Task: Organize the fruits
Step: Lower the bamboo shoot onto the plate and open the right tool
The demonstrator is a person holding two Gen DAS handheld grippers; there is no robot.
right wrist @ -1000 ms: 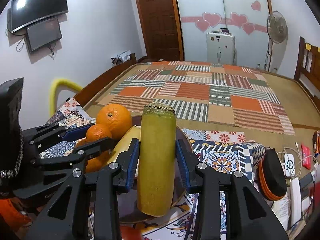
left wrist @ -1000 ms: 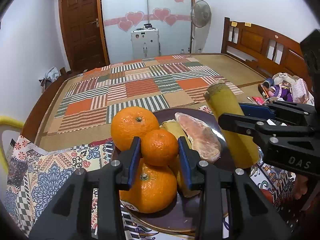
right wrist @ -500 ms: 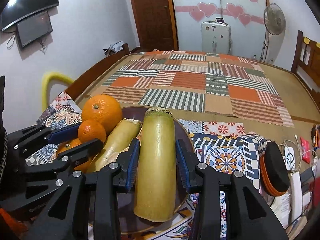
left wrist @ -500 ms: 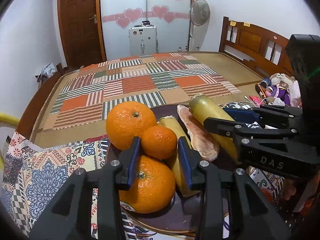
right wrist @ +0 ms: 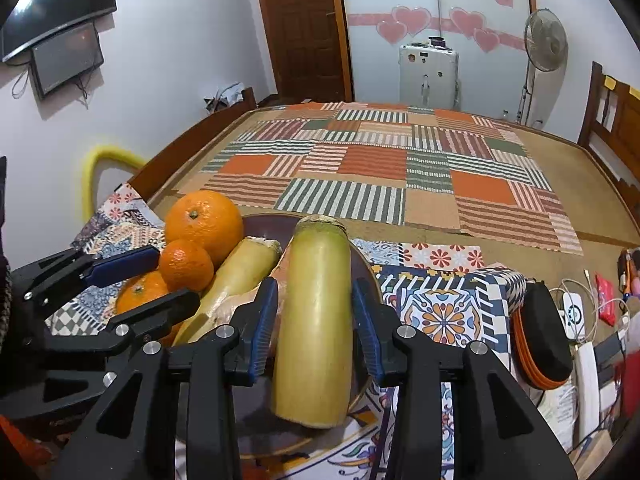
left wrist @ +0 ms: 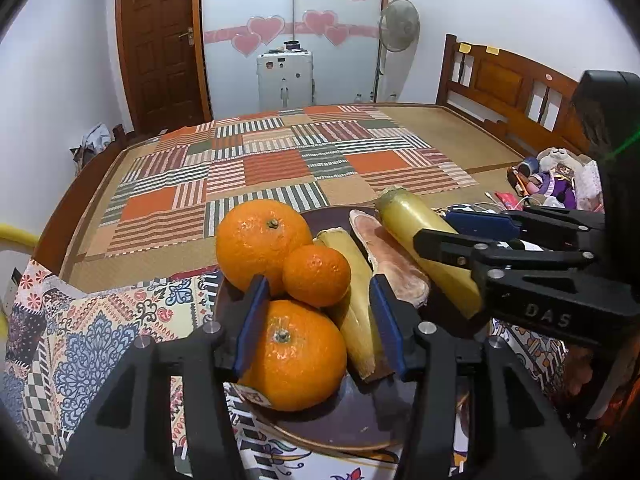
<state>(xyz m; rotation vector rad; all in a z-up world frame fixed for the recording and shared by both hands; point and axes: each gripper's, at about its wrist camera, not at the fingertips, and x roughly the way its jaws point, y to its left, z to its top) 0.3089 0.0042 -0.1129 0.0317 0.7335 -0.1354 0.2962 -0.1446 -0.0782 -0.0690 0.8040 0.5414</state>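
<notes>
A dark round plate [left wrist: 344, 420] holds two big oranges [left wrist: 262, 242], a small tangerine [left wrist: 316, 274] on top, a yellow stalk piece [left wrist: 354, 300] and a pinkish piece [left wrist: 394, 264]. My left gripper [left wrist: 318, 320] is open, its fingers just off the tangerine's sides. My right gripper [right wrist: 314, 320] stands around a thick yellow-green stalk [right wrist: 318, 312] that lies tilted on the plate's right side [right wrist: 366, 272]; its jaws have parted and a small gap shows on each side. The stalk also shows in the left wrist view [left wrist: 424, 240].
The plate rests on a patterned cloth [left wrist: 80, 332] at the near edge of a bed with a patchwork mat [left wrist: 272, 168]. A black and orange case [right wrist: 544, 340], cables and small items lie at the right. The wooden headboard [left wrist: 508, 80] stands far right.
My right gripper lowered the thick stalk from upright to lying on the plate and its jaws loosened. My left gripper opened off the tangerine and drew back a little.
</notes>
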